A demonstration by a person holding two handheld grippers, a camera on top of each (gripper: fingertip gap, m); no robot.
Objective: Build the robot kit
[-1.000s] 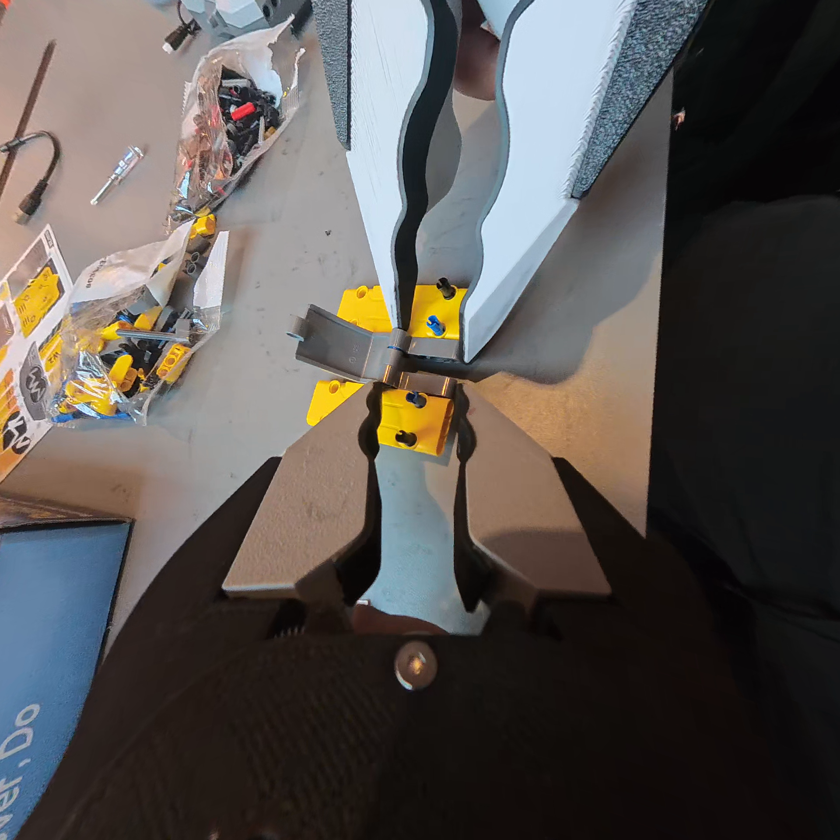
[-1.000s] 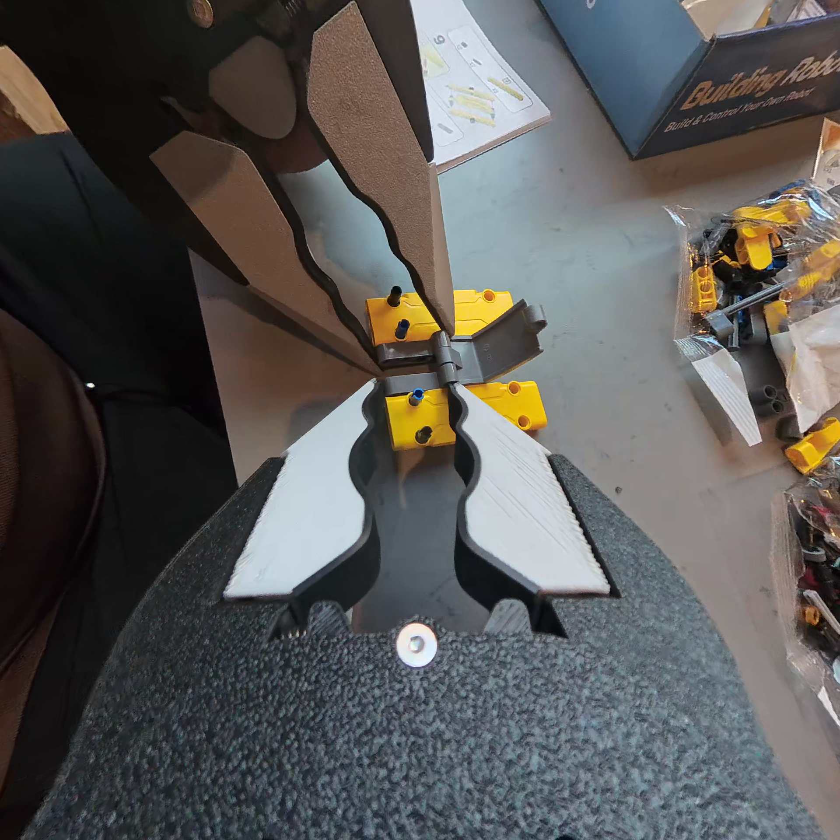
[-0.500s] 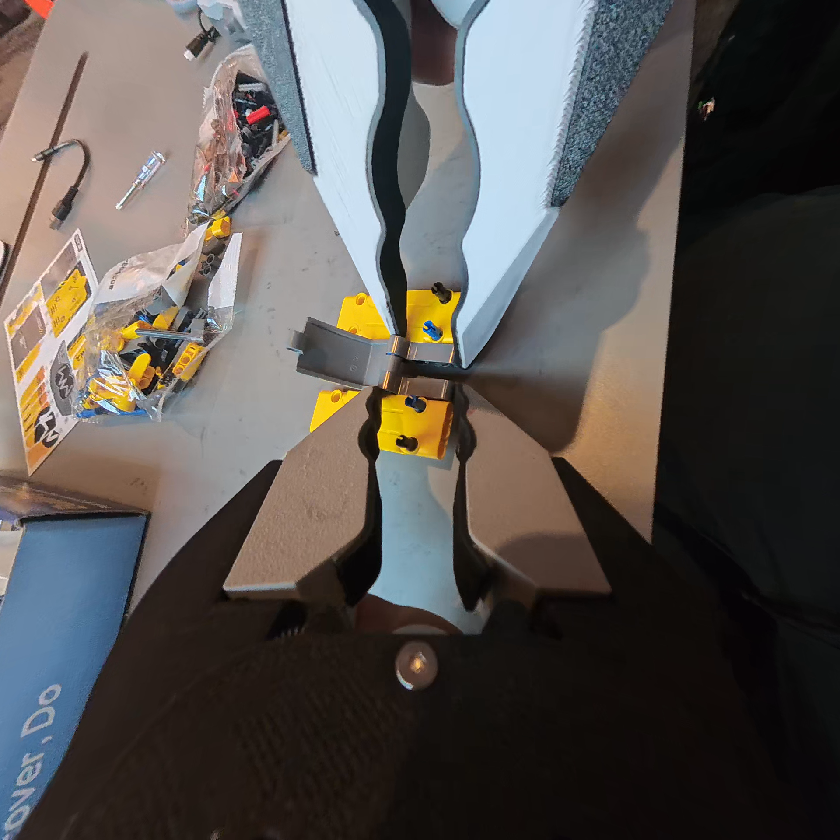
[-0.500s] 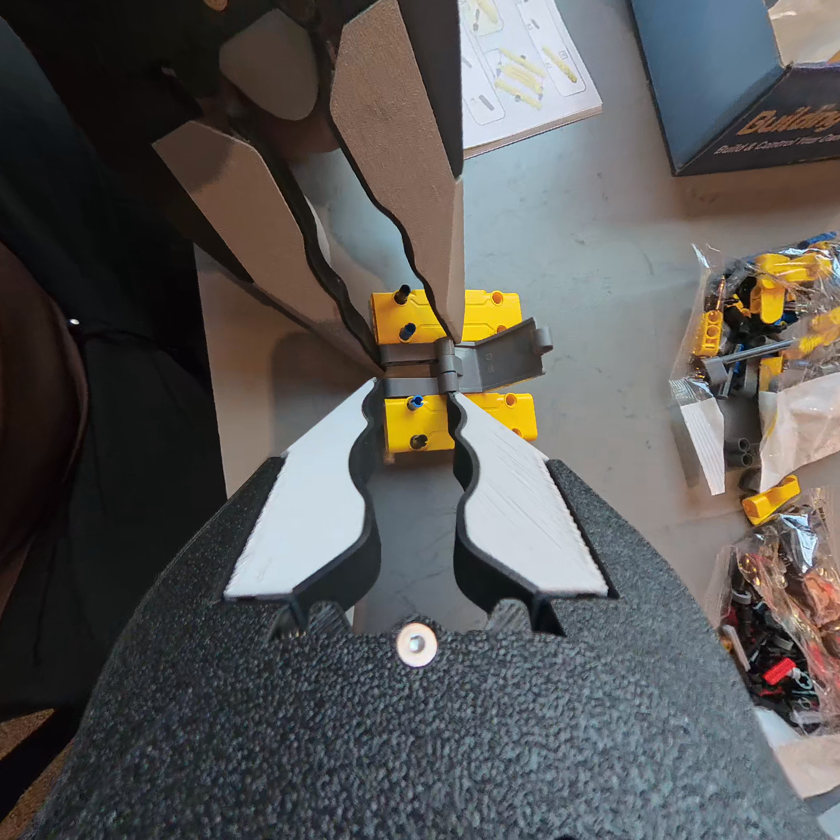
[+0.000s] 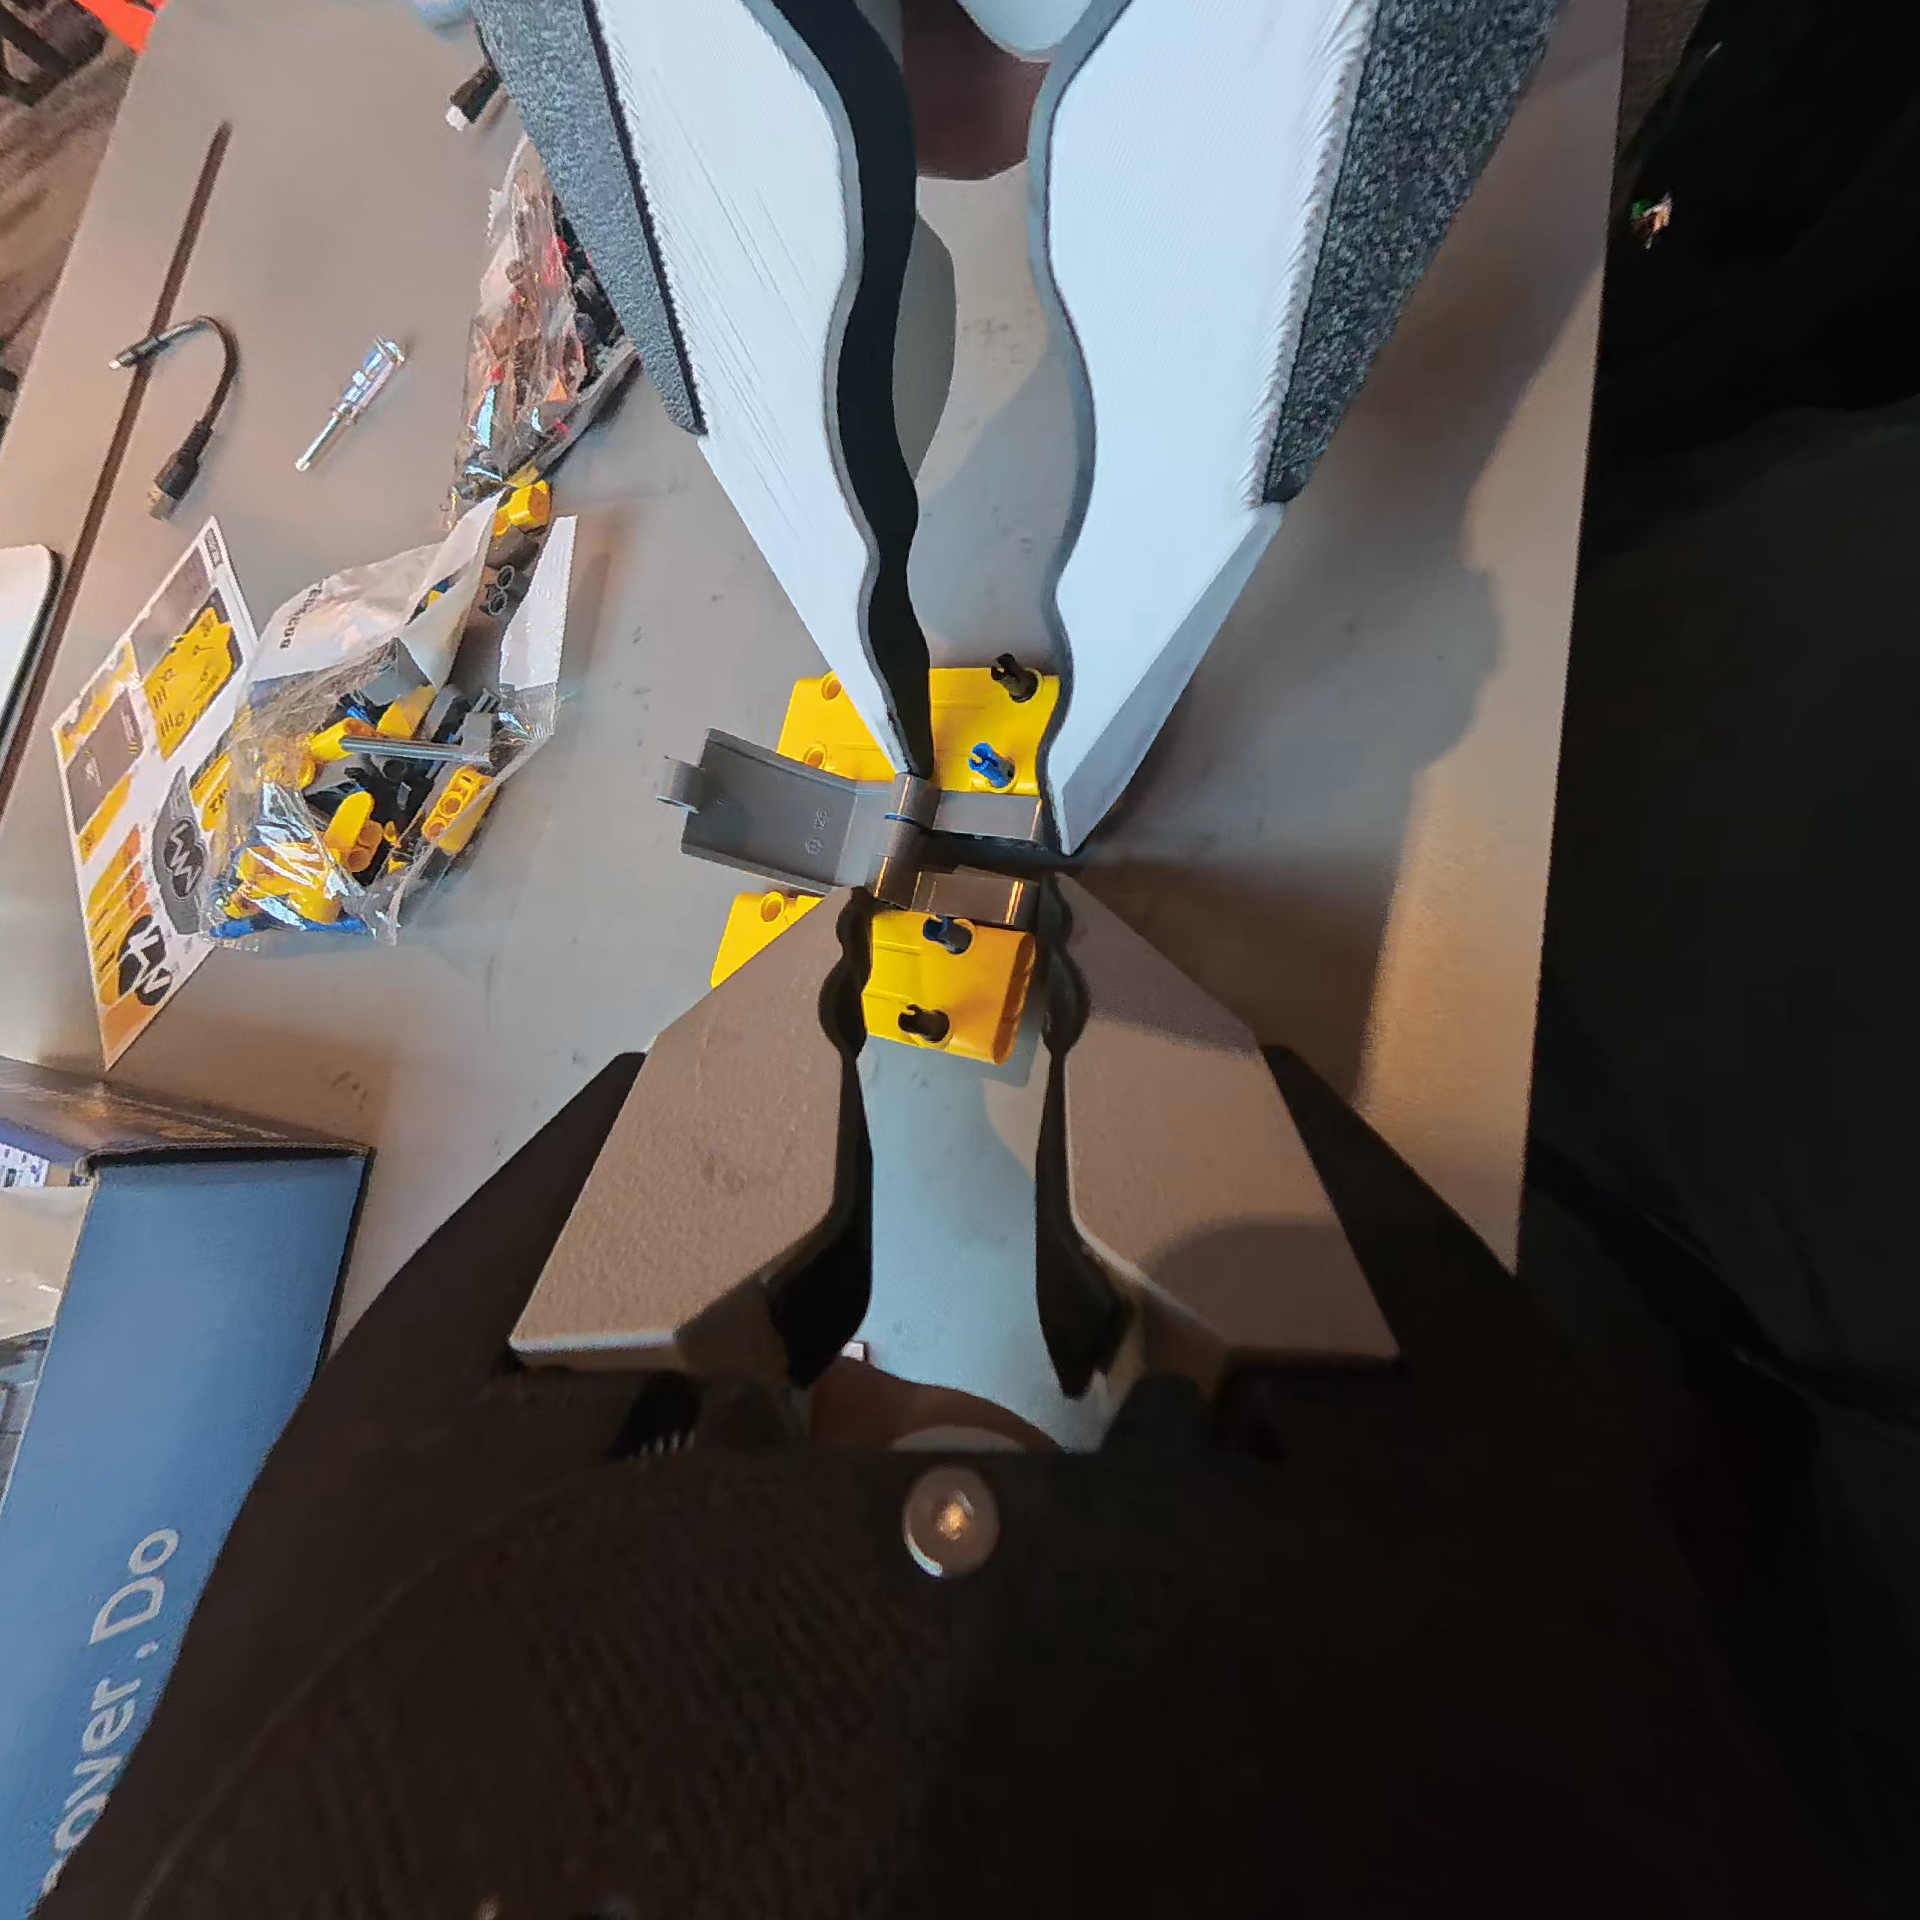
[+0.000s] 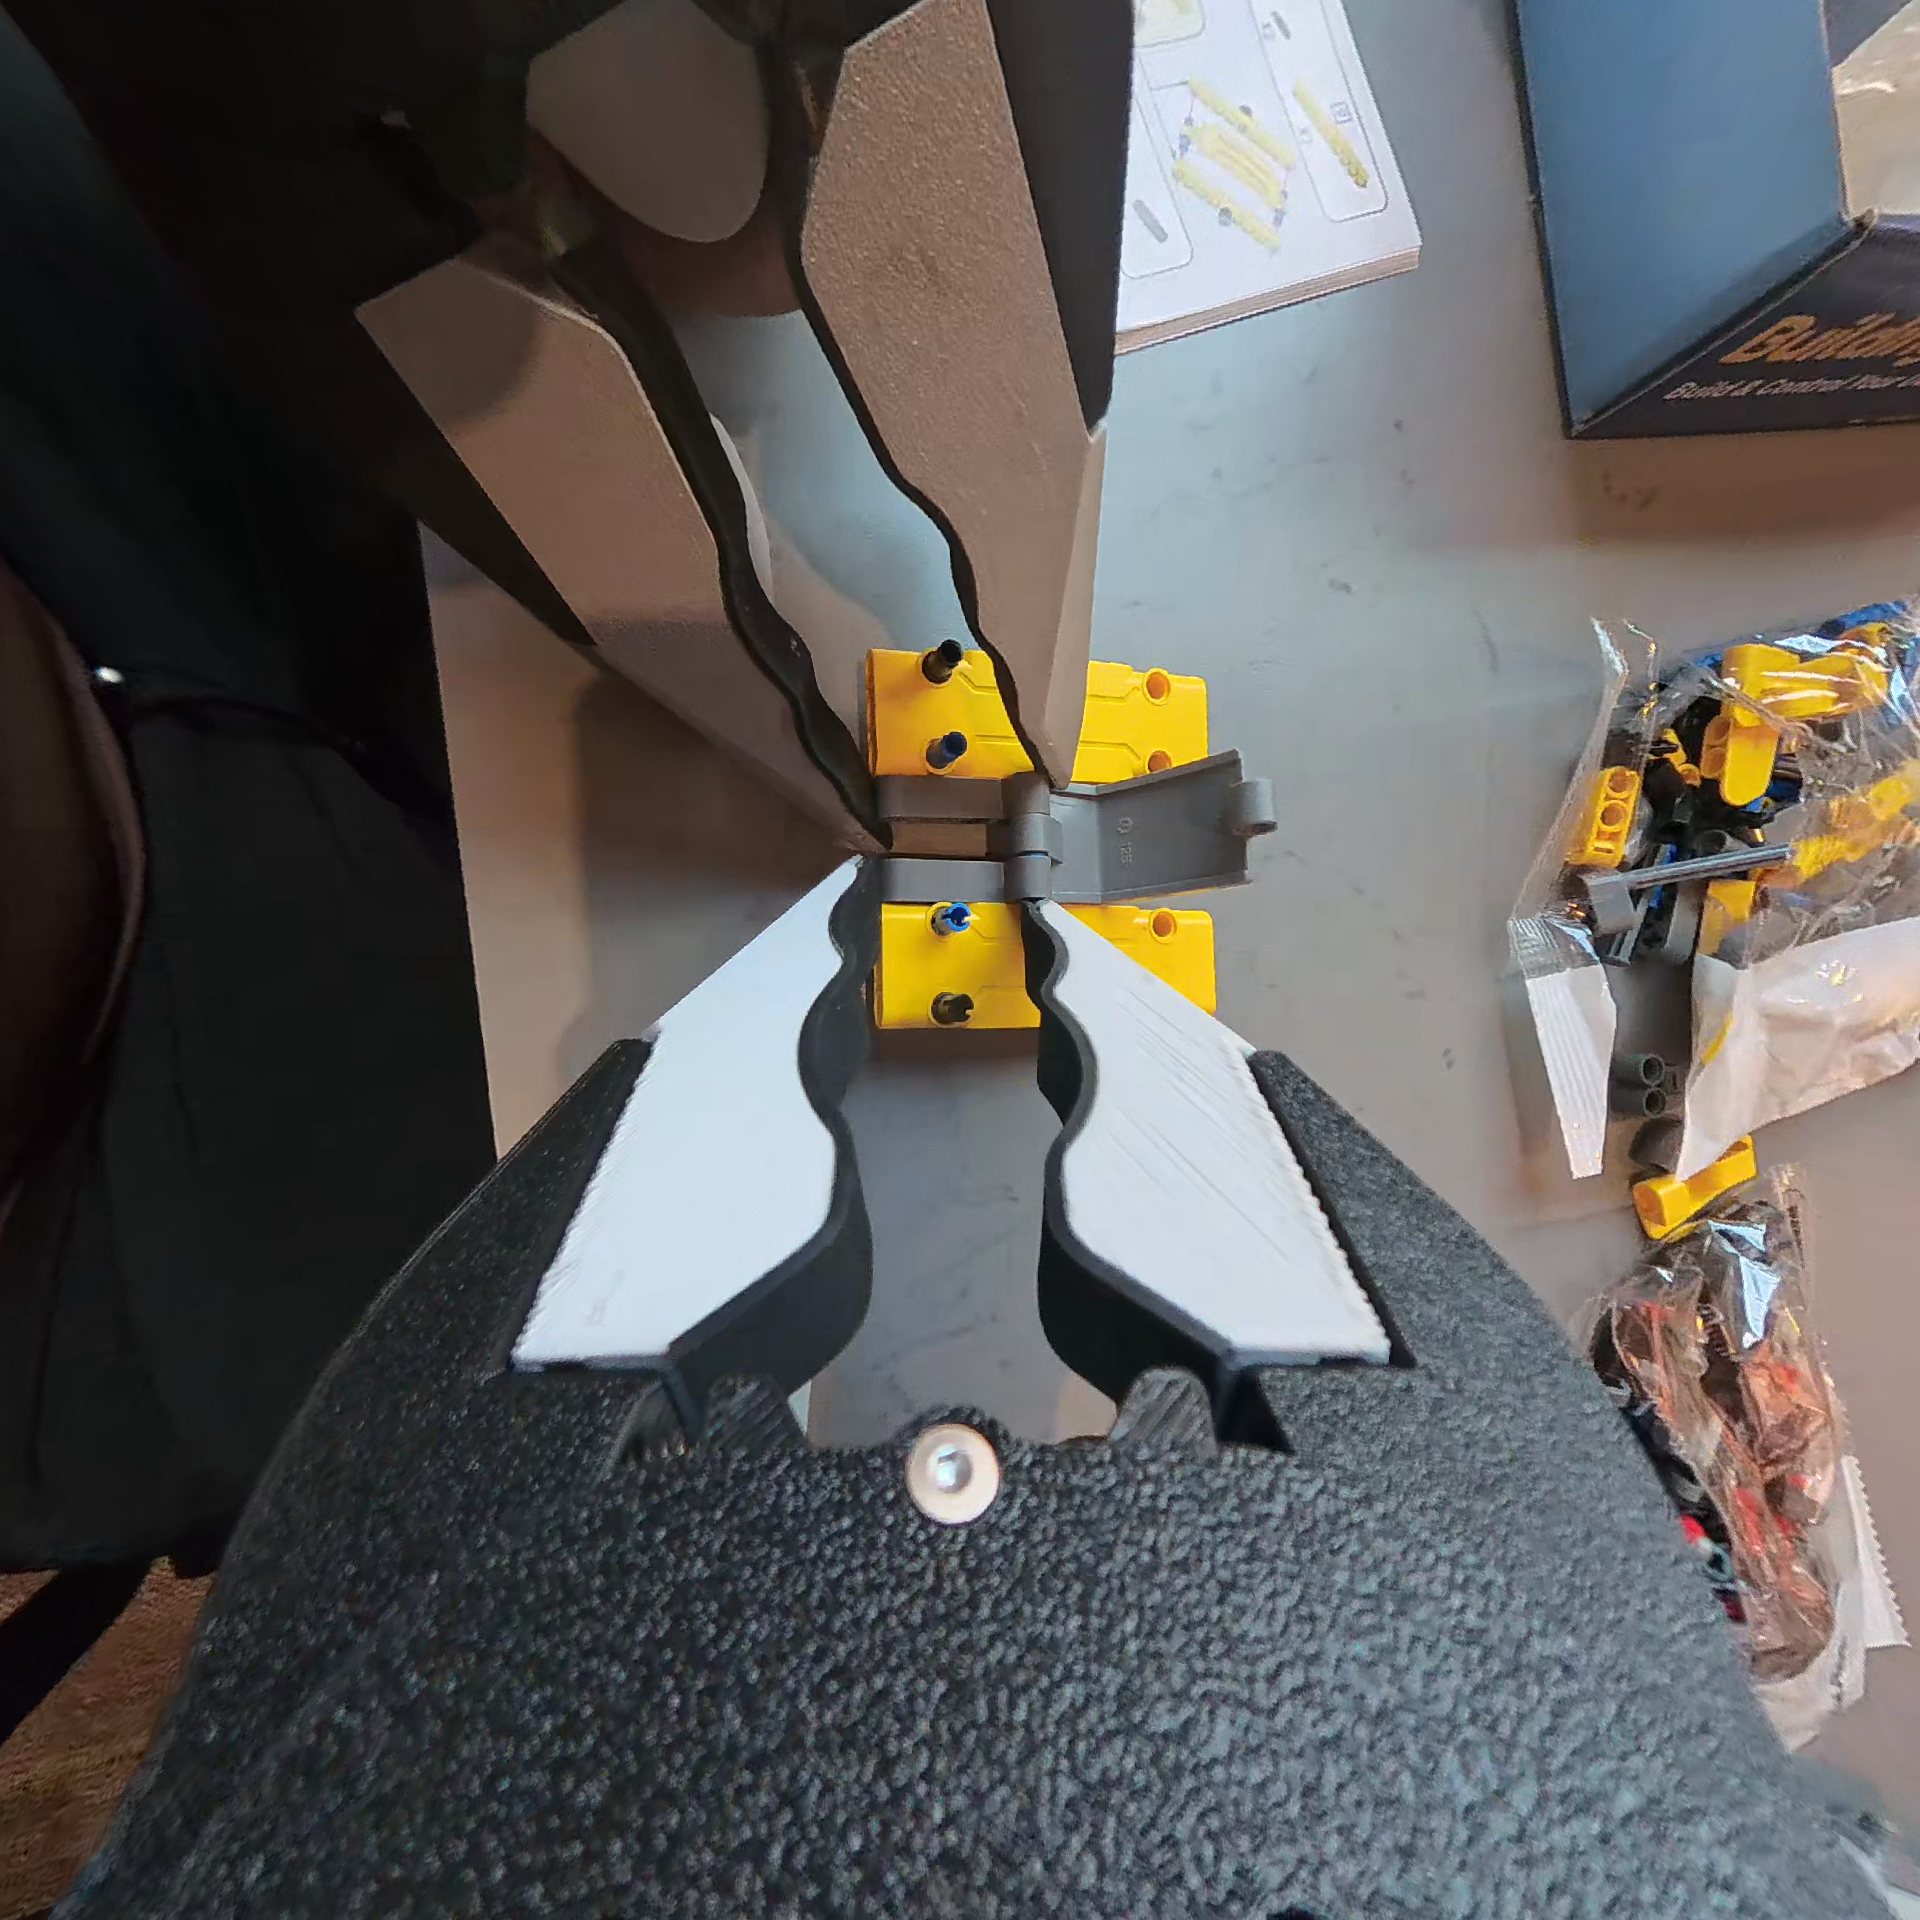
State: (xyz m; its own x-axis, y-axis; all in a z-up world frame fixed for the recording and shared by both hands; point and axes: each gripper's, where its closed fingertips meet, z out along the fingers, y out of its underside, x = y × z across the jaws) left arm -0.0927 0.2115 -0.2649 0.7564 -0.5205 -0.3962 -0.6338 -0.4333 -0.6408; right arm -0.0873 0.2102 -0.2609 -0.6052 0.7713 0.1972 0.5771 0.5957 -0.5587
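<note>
On my feeds the grey table [image 5: 1299,935] fills most of both views, its edge running just beside the inner fingers of both tongs, with dark clothing [image 6: 208,935] past it. A blue box [image 5: 156,1403] sits well off to the outer side of the left tongs [image 5: 951,935], and a booklet [image 6: 1247,177] lies behind them. Two clear bags of parts lie out on that same side: the nearer bag [image 5: 353,790] holds yellow, blue and grey bits, and the farther bag [image 5: 530,343] holds dark and red ones. The right tongs [image 5: 982,800] come in nose to nose with the left, tips almost touching. Between them, flat on the table, lie two yellow blocks side by side. One block [image 5: 951,987] is under the left tips and the other block [image 5: 987,717] is under the right tips. A grey hinge [image 5: 779,821] spans the seam between them, its flap sticking out toward the bags. Each pair of tongs is drawn in narrow, so that it brackets the pinned end of its block and the grey bar on top. One finger lies across the block's longer body. I cannot tell whether either pair is truly clamping or only resting there. A short black cable [image 5: 197,405] and a metal bit [image 5: 348,405] lie beyond the bags. A blue pin [image 5: 992,762] and a black pin [image 5: 1013,675] stand in the right-hand block.
</note>
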